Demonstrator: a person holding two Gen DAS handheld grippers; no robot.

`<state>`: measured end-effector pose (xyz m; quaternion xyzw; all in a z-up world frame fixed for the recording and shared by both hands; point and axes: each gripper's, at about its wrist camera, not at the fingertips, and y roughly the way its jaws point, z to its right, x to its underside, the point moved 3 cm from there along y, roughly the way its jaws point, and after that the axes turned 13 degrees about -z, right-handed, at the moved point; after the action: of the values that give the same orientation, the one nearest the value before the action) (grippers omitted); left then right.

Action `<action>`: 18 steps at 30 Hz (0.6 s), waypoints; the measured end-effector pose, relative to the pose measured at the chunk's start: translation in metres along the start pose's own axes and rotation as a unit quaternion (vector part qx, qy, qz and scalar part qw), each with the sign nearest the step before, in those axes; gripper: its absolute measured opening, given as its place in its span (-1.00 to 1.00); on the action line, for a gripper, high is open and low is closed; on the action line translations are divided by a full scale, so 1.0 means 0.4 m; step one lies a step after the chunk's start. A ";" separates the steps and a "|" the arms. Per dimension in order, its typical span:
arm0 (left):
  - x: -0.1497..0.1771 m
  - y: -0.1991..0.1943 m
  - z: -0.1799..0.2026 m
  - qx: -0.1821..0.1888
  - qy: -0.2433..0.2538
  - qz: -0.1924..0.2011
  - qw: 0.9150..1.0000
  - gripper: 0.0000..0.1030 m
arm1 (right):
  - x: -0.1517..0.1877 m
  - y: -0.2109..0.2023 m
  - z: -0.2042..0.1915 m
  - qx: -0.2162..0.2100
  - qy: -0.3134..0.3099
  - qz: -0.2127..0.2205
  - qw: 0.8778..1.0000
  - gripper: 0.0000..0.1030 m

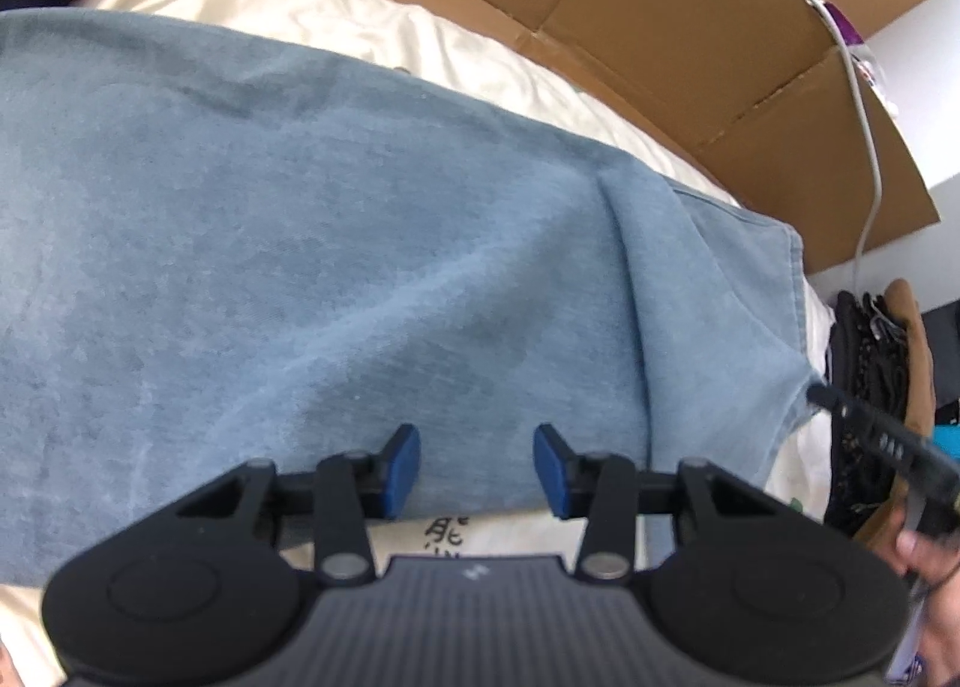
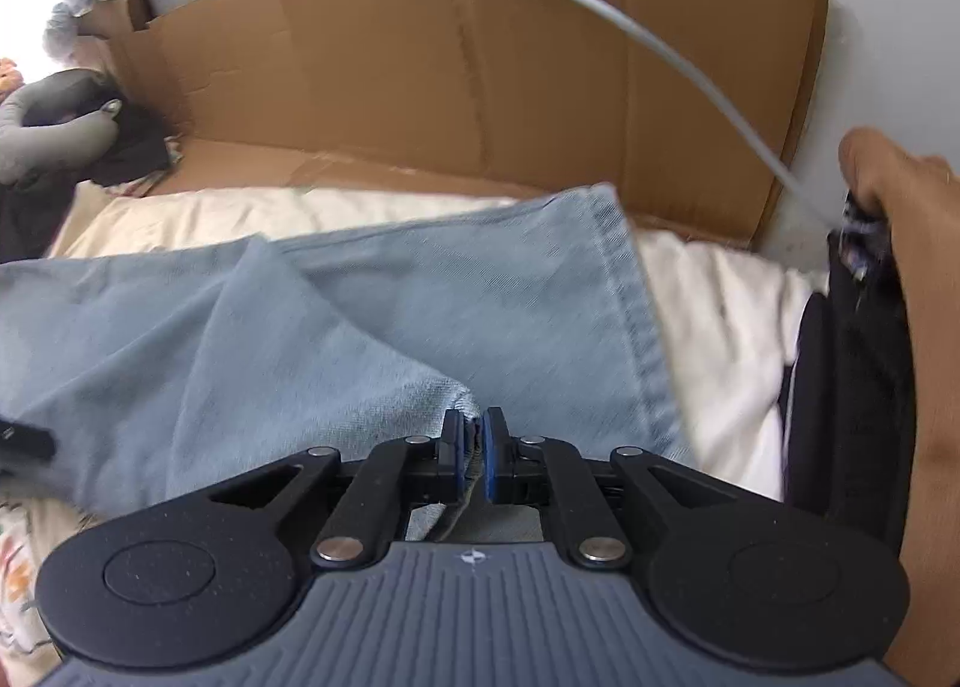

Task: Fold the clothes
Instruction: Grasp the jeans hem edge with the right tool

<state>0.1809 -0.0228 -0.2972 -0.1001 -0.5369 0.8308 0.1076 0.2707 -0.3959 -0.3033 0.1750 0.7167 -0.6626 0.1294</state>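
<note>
On the bed: we have the blue denim garment spread across the cream bedding, with the cardboard sheet beyond it at 12 o'clock.
Right gripper: our jaws are pinched almost fully together on a corner of the denim; the cloth shows between the blue pads and trails out below them.
Left gripper: our jaws stand partly apart over the near edge of the garment, at 6 o'clock of the left wrist view, with denim lying between the pads but not clamped.
Hem: in the right wrist view the stitched hem runs from 12 toward 5 o'clock.
Risk, slip: we judge the right grip thin, so a quick pull could tug the corner free.
Risk, uneven fold: if we carry one corner while the left side stays unclamped, the layer may skew or bunch.
Risk, snag: the white cable hangs at 1 o'clock and could catch.
</note>
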 end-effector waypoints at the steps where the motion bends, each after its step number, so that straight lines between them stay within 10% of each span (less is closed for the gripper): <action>1: -0.001 0.001 -0.004 0.001 -0.001 0.000 1.000 -0.14 | -0.010 0.004 0.007 0.005 0.001 0.004 1.000 -0.93; 18: 0.005 0.000 -0.040 0.013 -0.005 -0.006 1.000 -0.14 | 0.026 0.099 0.085 -0.055 0.149 -0.021 0.987 -0.42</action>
<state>0.1835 -0.0082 -0.3038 -0.0913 -0.5268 0.8377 0.1115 0.2765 -0.4265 -0.3466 0.2492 0.7671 -0.5910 0.0163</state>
